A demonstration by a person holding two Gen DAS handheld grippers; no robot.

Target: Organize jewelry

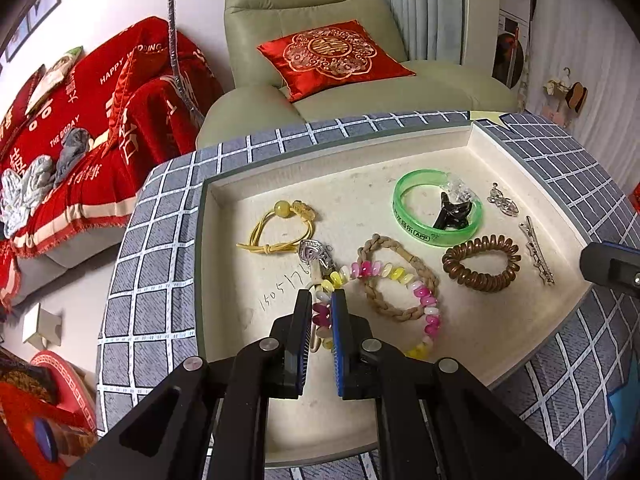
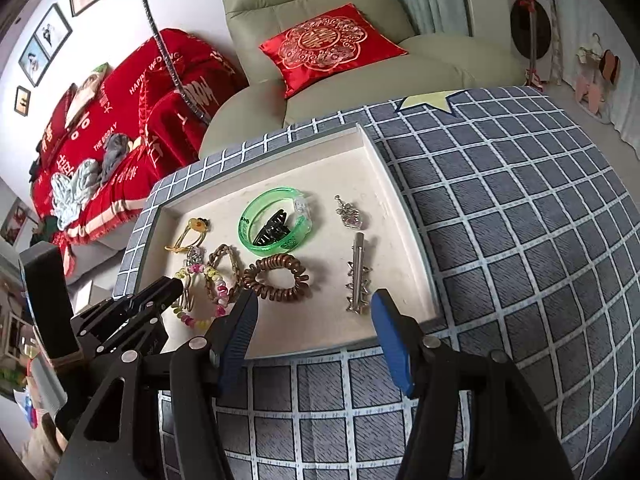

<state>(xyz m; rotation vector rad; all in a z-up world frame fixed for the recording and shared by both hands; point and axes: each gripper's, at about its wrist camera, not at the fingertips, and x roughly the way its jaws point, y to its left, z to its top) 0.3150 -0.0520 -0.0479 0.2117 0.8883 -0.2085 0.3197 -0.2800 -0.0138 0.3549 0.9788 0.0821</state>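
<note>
Left claw [image 1: 322, 304] pinches the bead bracelet [image 1: 424, 300] low in the tray [image 1: 224, 240], centre frame. Right claw [image 2: 314, 312] is spread, empty, over the tray's near edge, hair clip [image 2: 356, 276] just above.

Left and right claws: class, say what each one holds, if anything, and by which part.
Left claw grips the bead bracelet at its near-left arc. Right claw is open and holds nothing.

Black claw [image 1: 322, 300] arms, blue ribbed pads, silver screws.
</note>
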